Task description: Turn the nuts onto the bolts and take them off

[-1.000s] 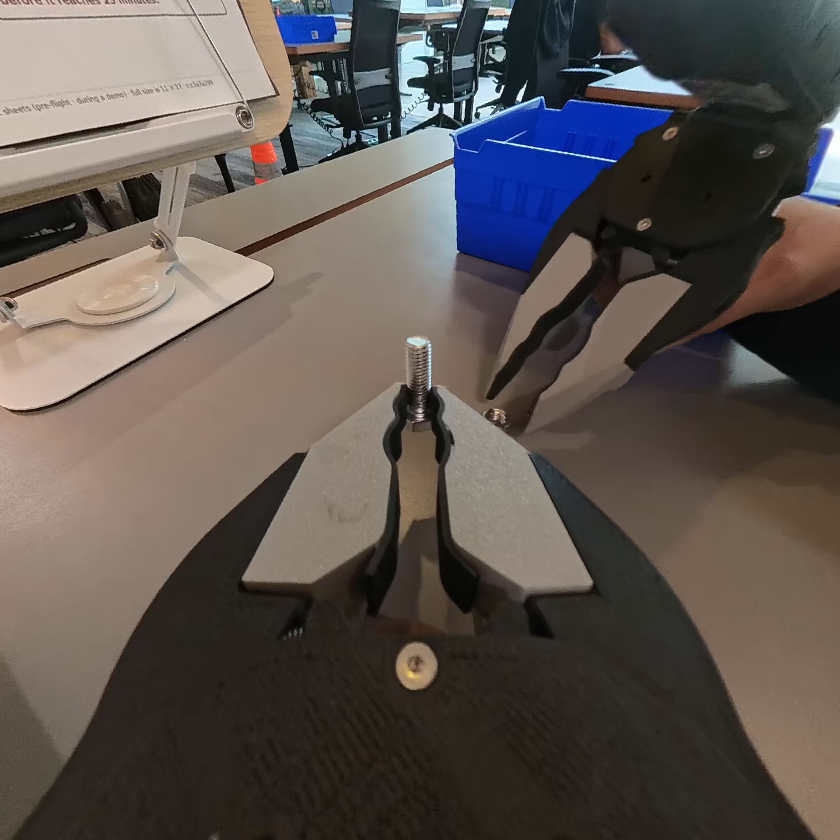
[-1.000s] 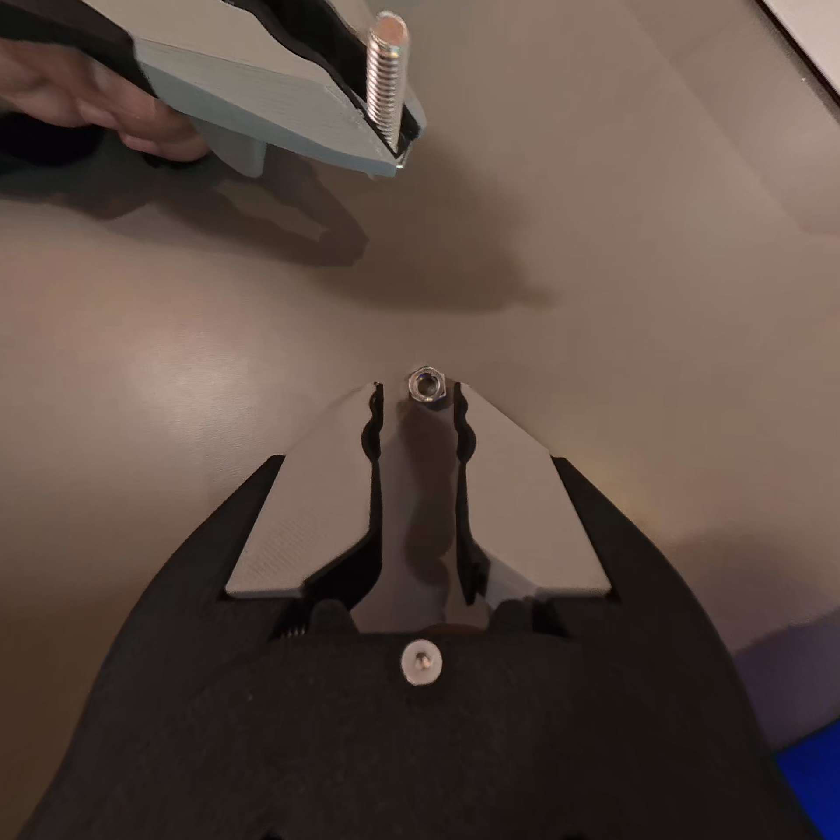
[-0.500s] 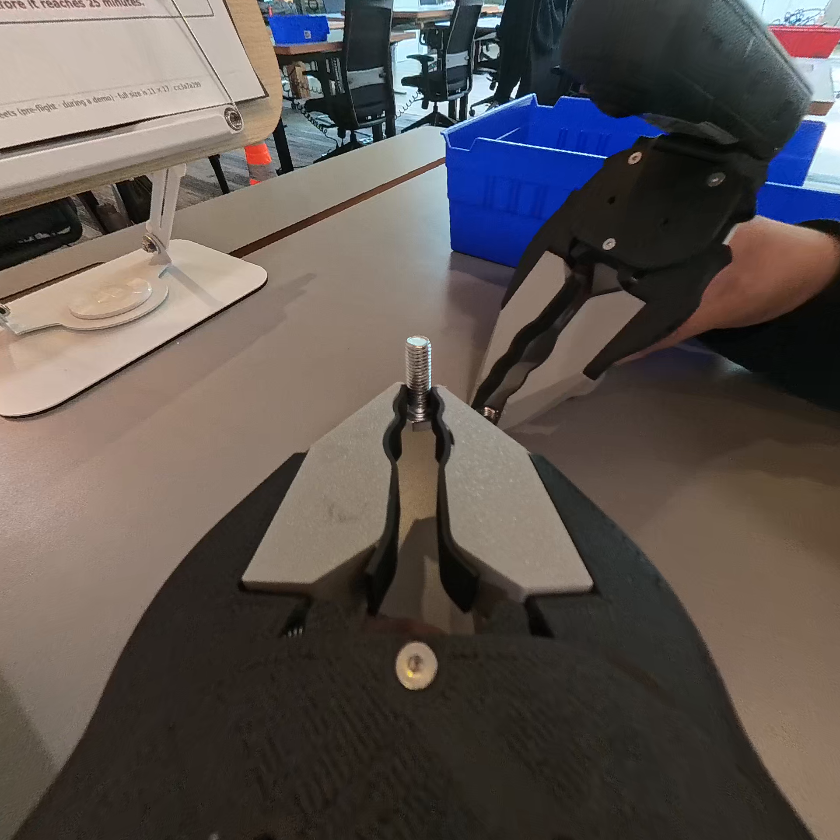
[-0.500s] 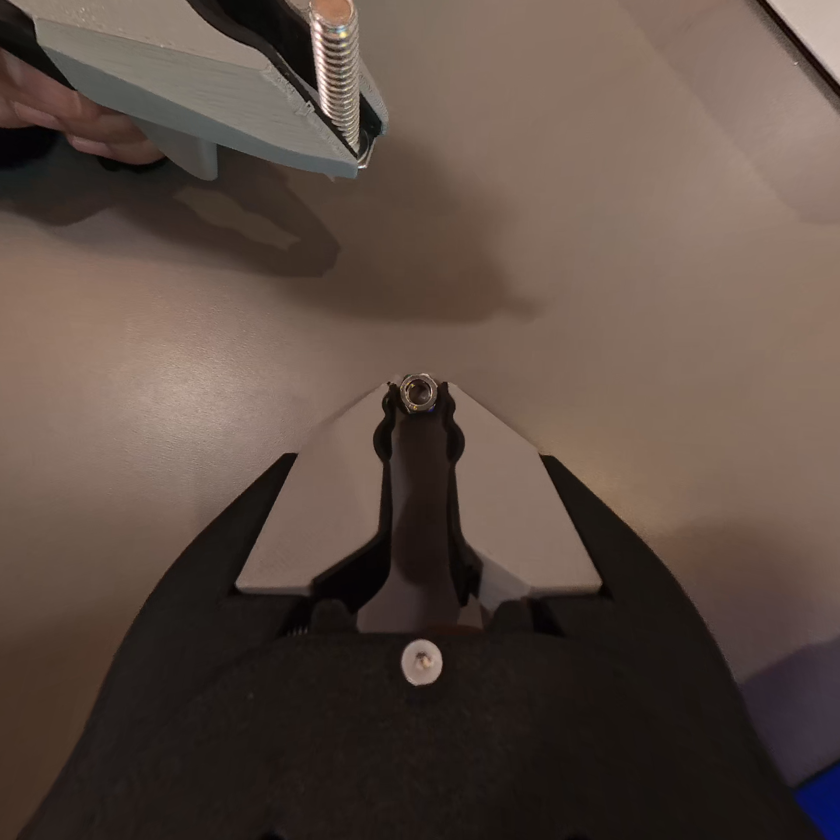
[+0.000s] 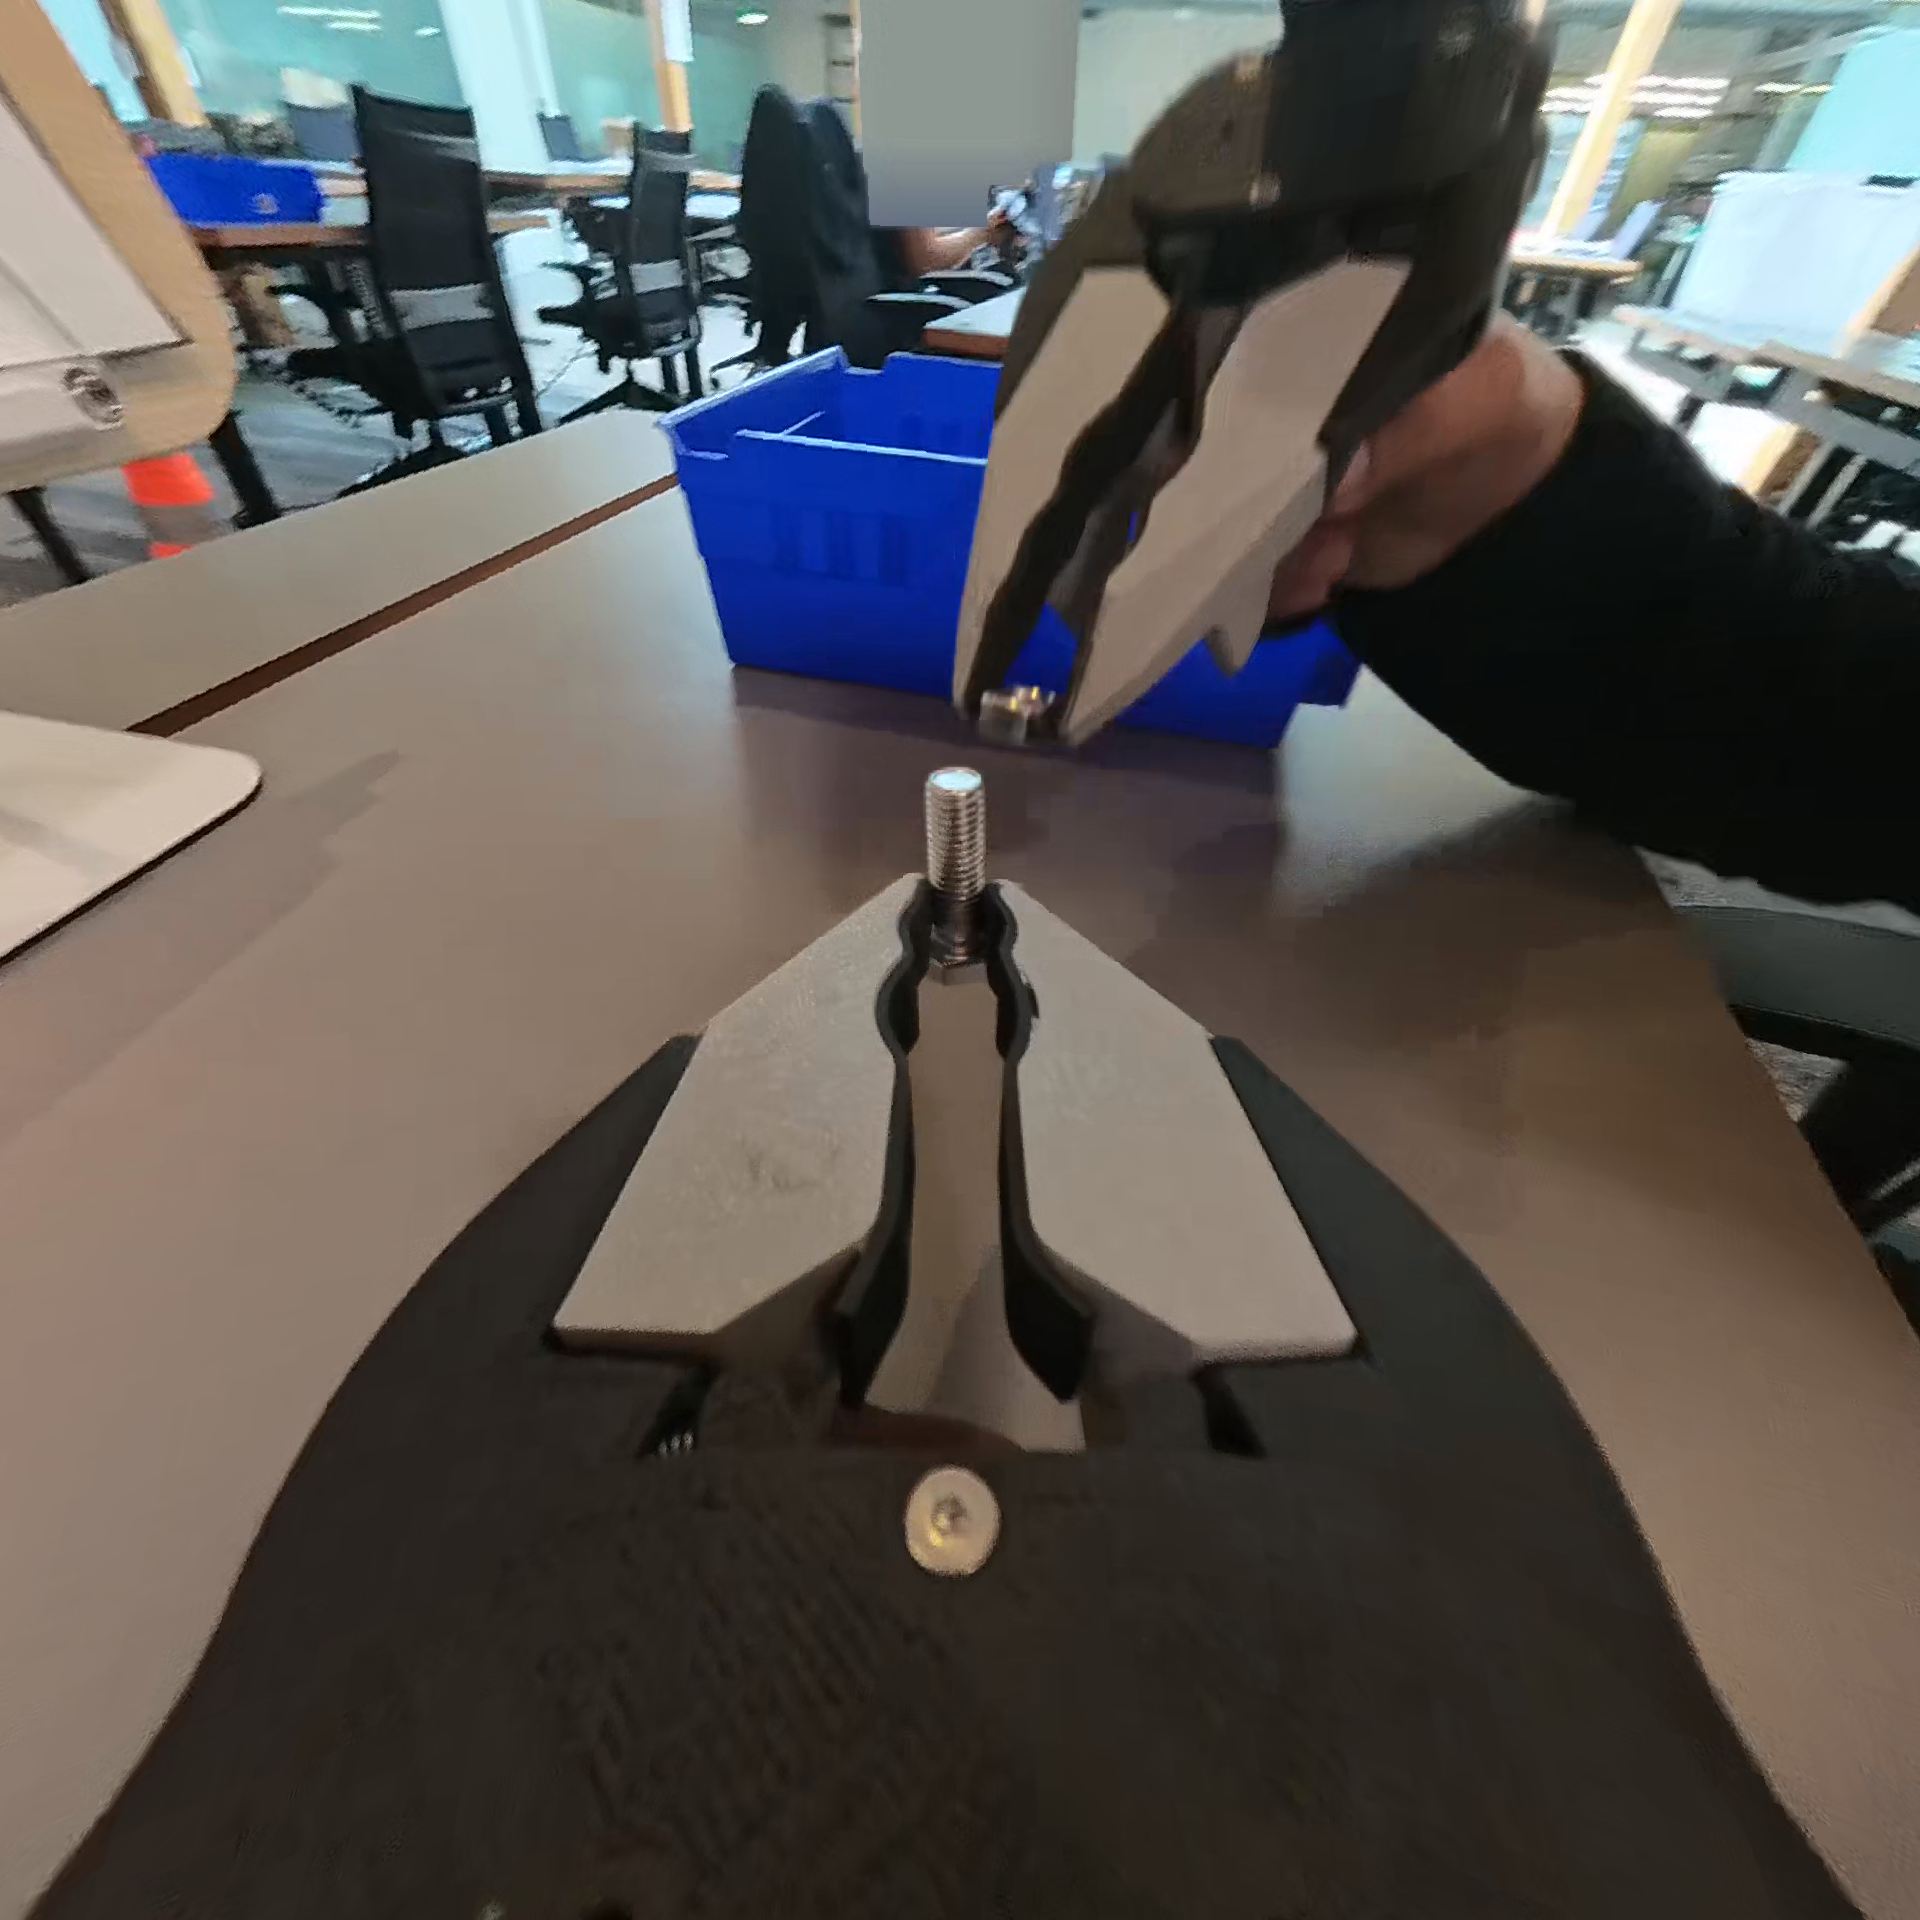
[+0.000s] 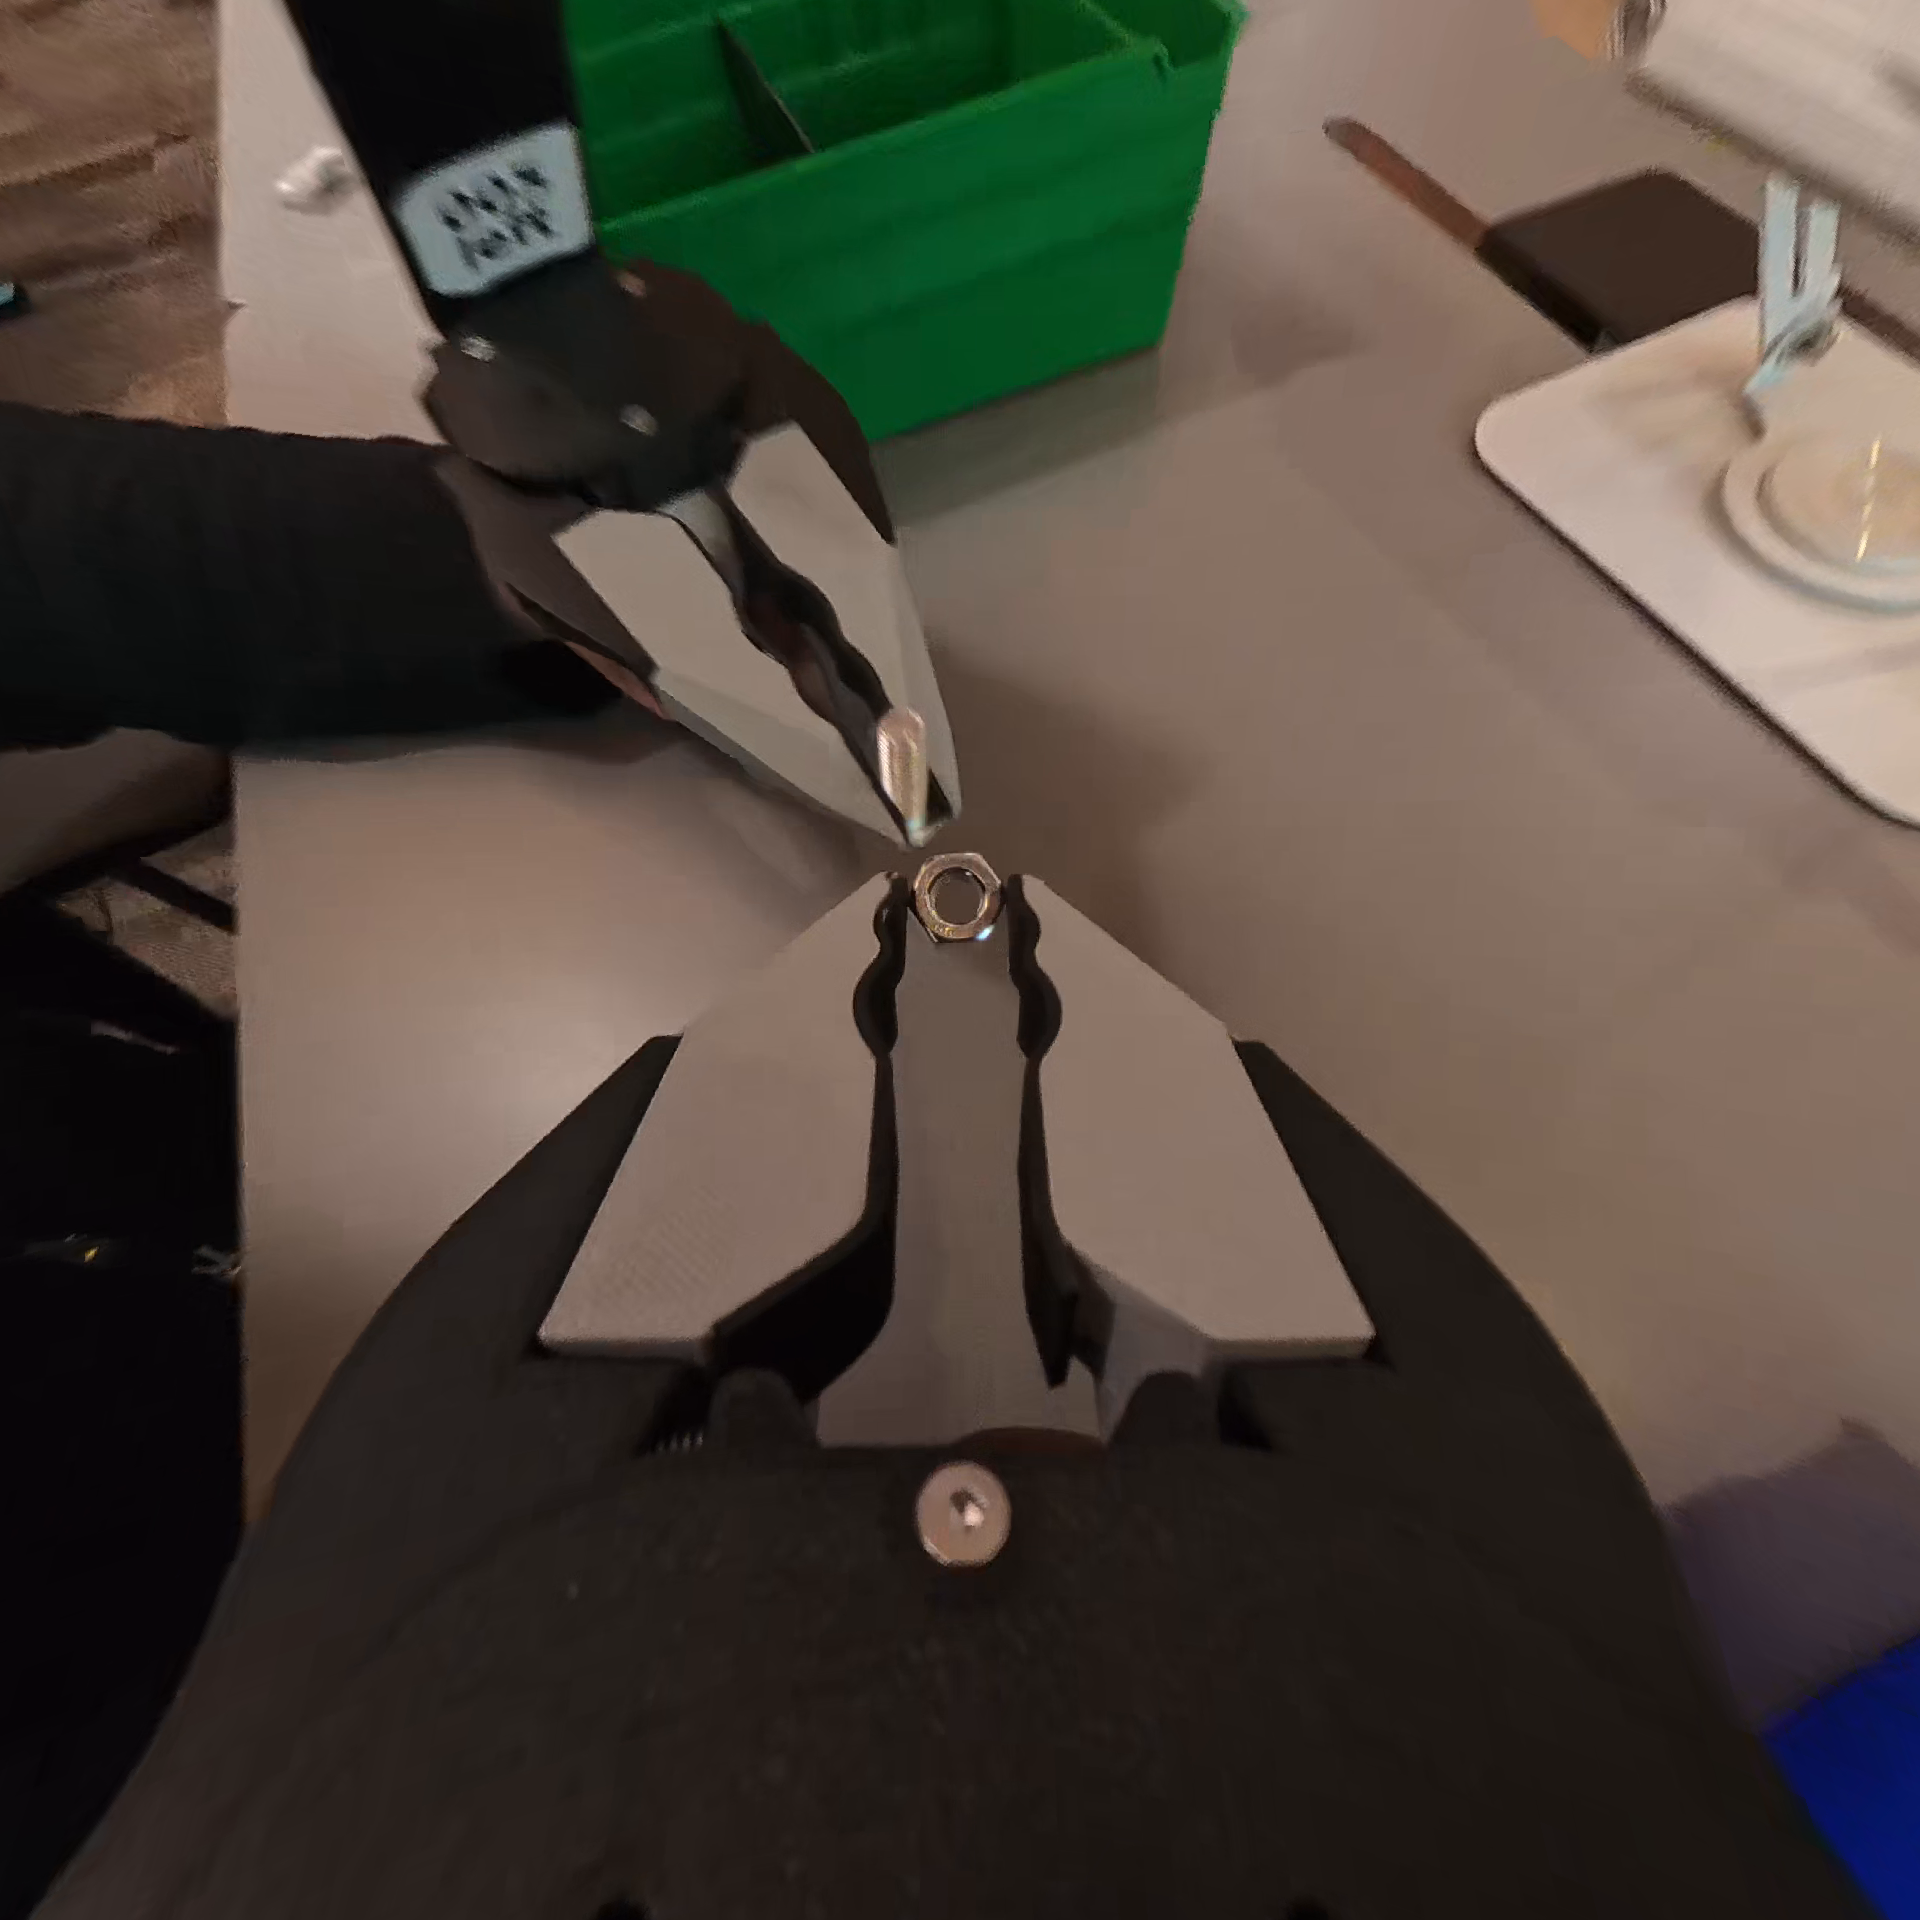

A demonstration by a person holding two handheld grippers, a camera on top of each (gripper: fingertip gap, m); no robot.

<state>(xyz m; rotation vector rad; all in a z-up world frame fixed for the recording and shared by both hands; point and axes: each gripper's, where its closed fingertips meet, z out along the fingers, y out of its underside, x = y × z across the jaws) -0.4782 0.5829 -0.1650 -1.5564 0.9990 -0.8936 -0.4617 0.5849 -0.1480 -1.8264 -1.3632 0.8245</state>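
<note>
The left gripper (image 5: 956, 920) has its 2 fingers drawn narrow around the head end of a silver bolt (image 5: 954, 831), which stands upright with its threaded shank rising clear above the fingertips and over the grey table (image 5: 520, 831). The right gripper (image 6: 954, 906) is likewise closed to a narrow gap, pinching a small silver hex nut (image 6: 954, 899) between its tips, the nut's hole facing the camera in the right wrist view. In the left wrist view the right gripper (image 5: 1023, 717) hangs tilted above and just beyond the bolt, the nut (image 5: 1013, 712) at its tips a little to the right of the bolt's top and not touching it. In the right wrist view the left gripper (image 6: 925, 821) points in from the upper left, its bolt (image 6: 902, 753) angled toward the nut, with the 2 parts near each other but apart. A hand (image 5: 1455, 457) in a black sleeve holds the right gripper. A blue bin (image 5: 831, 540) sits on the table behind it, a green bin (image 6: 935, 187) lies beyond the left gripper, and a white stand base (image 6: 1662, 520) rests at the table's right in the right wrist view.
</note>
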